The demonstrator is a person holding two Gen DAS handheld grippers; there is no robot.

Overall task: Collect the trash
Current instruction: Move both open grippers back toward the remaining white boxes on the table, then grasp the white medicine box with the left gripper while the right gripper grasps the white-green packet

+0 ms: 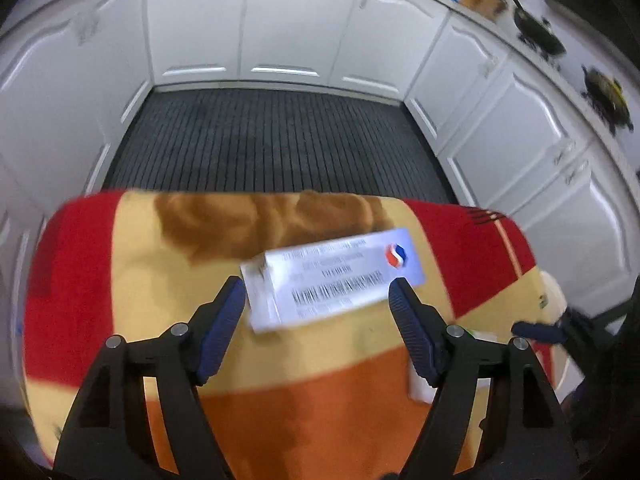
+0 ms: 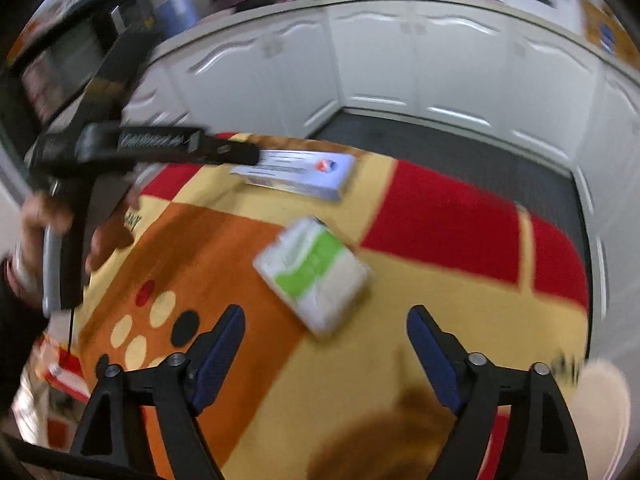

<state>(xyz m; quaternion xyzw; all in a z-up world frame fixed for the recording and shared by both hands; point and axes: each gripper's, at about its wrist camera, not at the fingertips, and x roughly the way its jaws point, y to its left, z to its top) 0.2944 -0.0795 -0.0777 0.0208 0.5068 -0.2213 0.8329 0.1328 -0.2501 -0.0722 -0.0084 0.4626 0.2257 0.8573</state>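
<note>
Table surface was bright blanket (image 1: 132, 280), red, yellow, orange blocks. White cabinets (image 1: 296, 24) wrapped room on three sides, dark ribbed mat (image 1: 272, 140) on floor beyond.

Left gripper (image 1: 316, 292) spread wide, long white carton (image 1: 336, 280) lying just past tips.

Right gripper (image 2: 326, 320) also wide, holding nothing; green-white packet (image 2: 312, 276) near, flat on blanket.

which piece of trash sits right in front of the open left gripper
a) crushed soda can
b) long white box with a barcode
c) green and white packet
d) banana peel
b: in the left wrist view the long white box with its barcode lies on the blanket just ahead of the open left gripper, untouched by either finger.
</note>
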